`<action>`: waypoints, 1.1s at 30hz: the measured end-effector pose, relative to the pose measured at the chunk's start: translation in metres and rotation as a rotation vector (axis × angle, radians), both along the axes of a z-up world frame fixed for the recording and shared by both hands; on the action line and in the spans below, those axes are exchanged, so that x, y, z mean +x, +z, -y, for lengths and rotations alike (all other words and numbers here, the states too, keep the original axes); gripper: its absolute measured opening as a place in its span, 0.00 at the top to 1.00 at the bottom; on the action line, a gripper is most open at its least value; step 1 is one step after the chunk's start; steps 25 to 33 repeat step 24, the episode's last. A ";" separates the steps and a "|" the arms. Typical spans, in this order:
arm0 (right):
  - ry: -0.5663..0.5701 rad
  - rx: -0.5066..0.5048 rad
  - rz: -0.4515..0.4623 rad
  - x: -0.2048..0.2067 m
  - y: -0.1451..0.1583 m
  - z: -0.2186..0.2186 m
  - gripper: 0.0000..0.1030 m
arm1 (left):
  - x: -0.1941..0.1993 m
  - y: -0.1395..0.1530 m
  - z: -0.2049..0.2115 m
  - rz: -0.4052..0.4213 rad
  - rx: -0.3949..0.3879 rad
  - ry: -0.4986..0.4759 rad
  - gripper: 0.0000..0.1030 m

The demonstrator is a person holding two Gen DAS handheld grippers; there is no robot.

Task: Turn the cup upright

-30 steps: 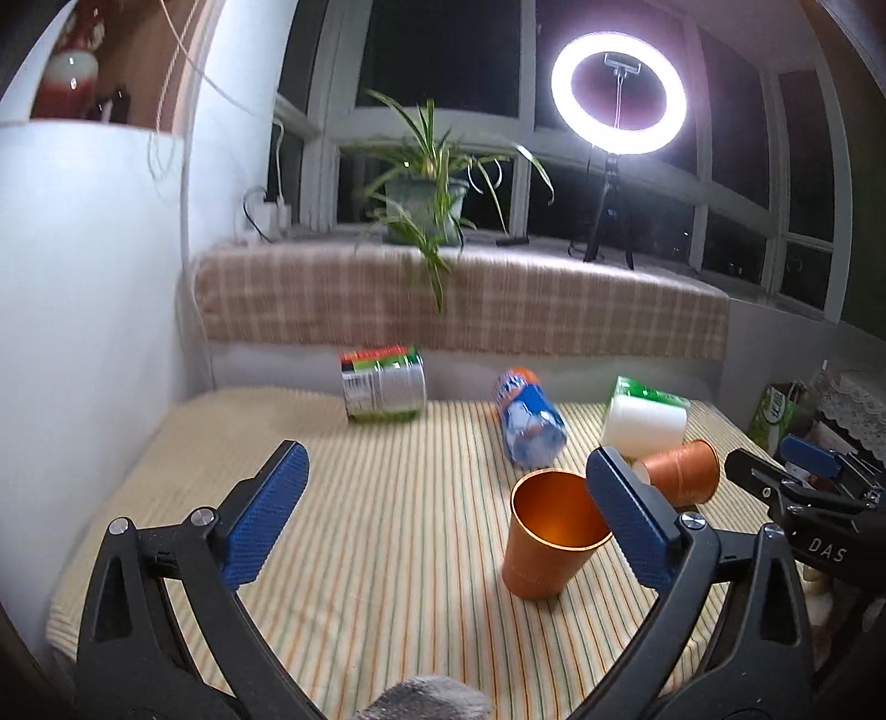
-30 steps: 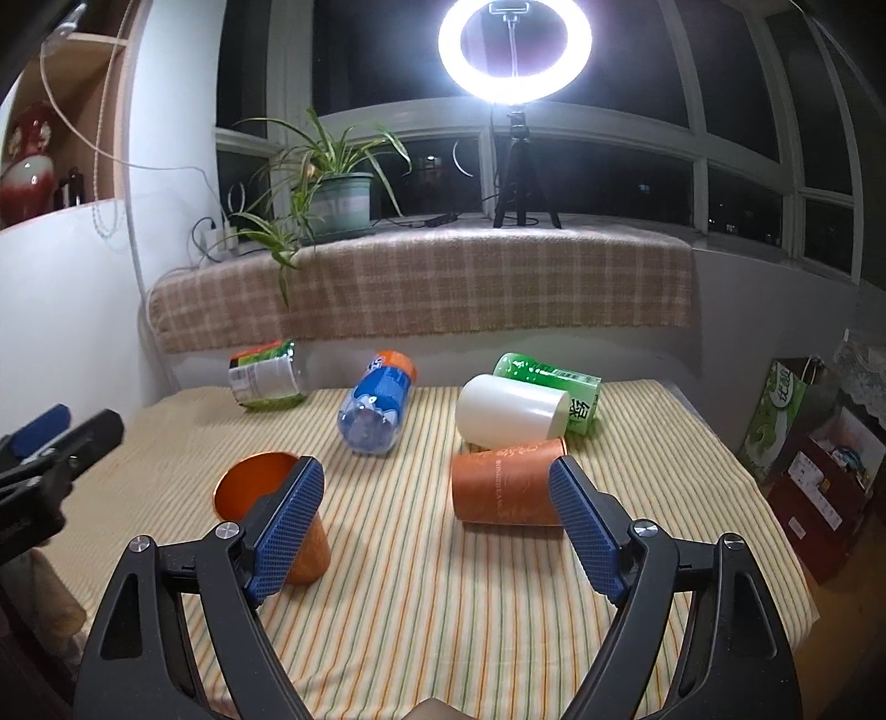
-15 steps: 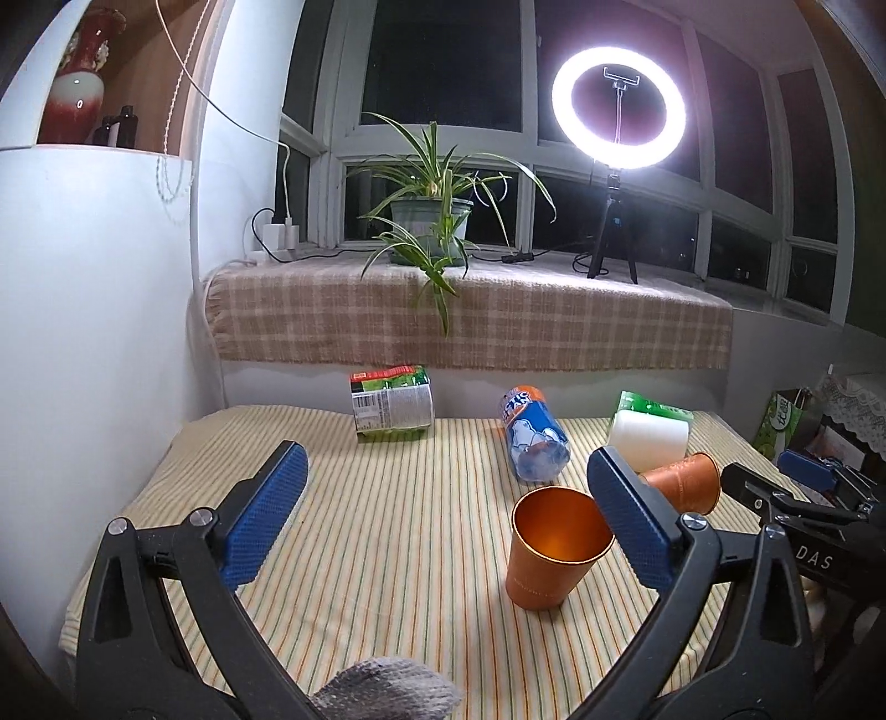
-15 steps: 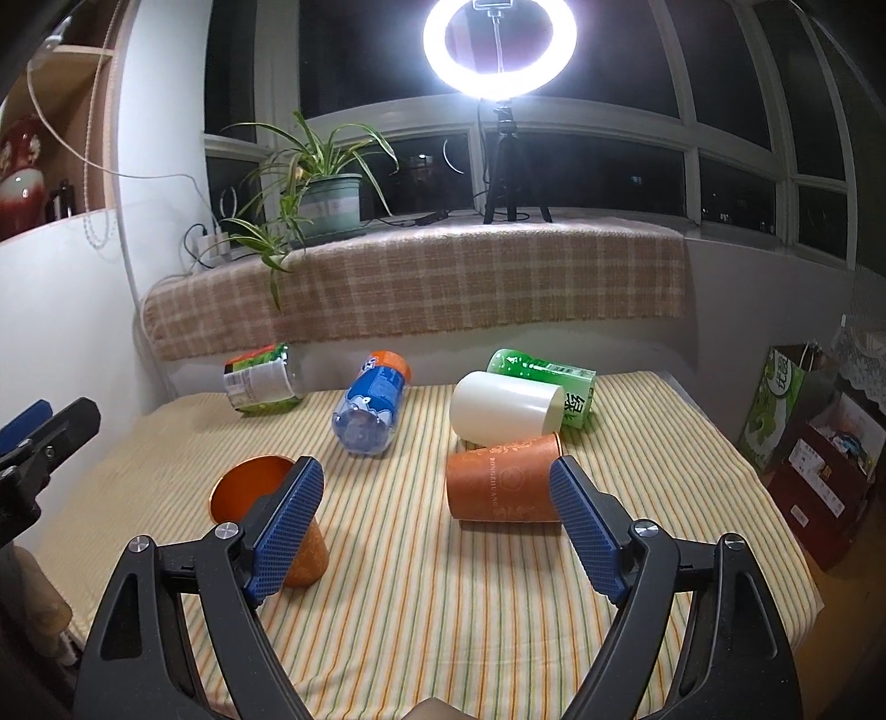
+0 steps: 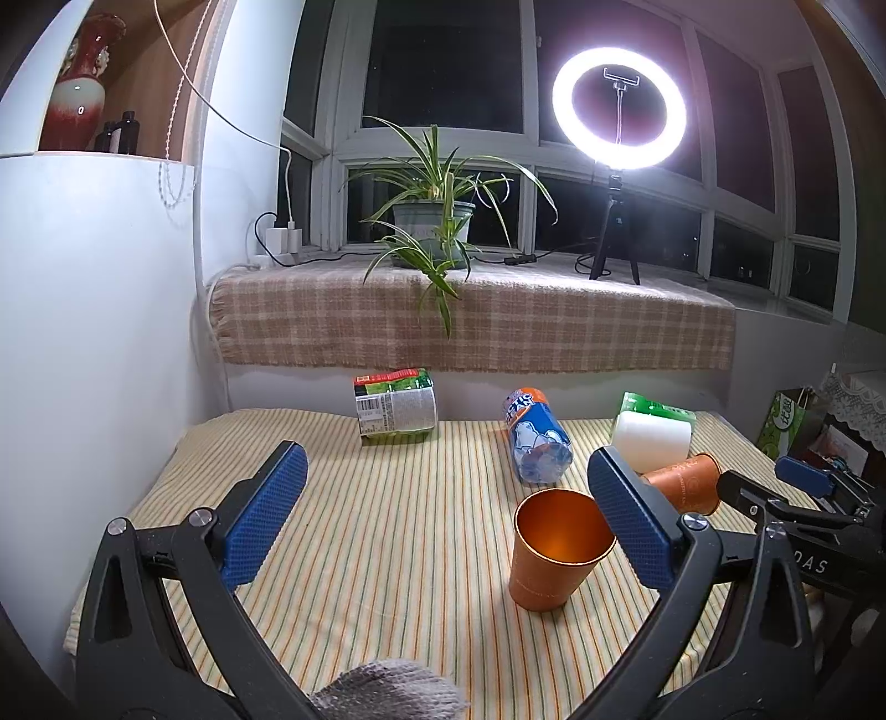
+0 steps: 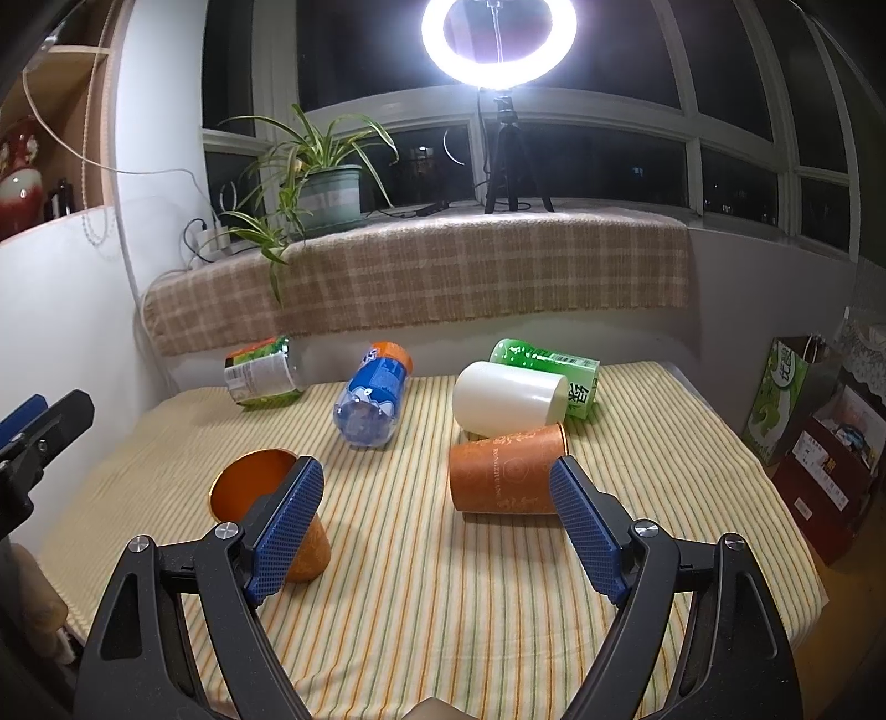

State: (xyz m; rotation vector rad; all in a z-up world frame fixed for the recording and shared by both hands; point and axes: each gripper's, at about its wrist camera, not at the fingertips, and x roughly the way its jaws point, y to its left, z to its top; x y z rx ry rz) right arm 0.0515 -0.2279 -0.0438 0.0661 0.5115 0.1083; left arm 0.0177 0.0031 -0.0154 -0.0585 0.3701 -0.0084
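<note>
An orange metal cup (image 5: pixel 556 548) stands upright on the striped table, mouth up; it also shows in the right wrist view (image 6: pixel 260 498), partly behind my right gripper's left finger. A second orange cup (image 6: pixel 506 479) lies on its side; it also shows in the left wrist view (image 5: pixel 684 487). A white cup (image 6: pixel 509 399) lies on its side behind it. My left gripper (image 5: pixel 443 523) is open and empty, held back above the table. My right gripper (image 6: pixel 437 531) is open and empty, in front of the lying orange cup.
A blue plastic bottle (image 6: pixel 374 393), a green-labelled jar (image 6: pixel 263 374) and a green can (image 6: pixel 548 368) lie on the striped tablecloth (image 6: pixel 443 609). A checked ledge (image 6: pixel 415 277) with a potted plant (image 6: pixel 321 188) and ring light (image 6: pixel 498 39) stands behind. Bags (image 6: pixel 786 399) stand at the right.
Both grippers have drawn back and risen a little, so the table objects look smaller and lower. Both stay open. The cups have not moved.
</note>
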 end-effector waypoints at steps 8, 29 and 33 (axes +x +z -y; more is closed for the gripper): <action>0.000 0.000 -0.010 0.001 -0.003 -0.001 0.19 | 0.000 0.000 0.000 -0.001 0.000 0.001 0.00; 0.004 0.000 -0.040 0.007 -0.010 -0.003 0.19 | 0.001 0.000 -0.008 -0.002 0.001 0.007 0.00; 0.004 0.000 -0.040 0.007 -0.010 -0.003 0.19 | 0.001 0.000 -0.008 -0.002 0.001 0.007 0.00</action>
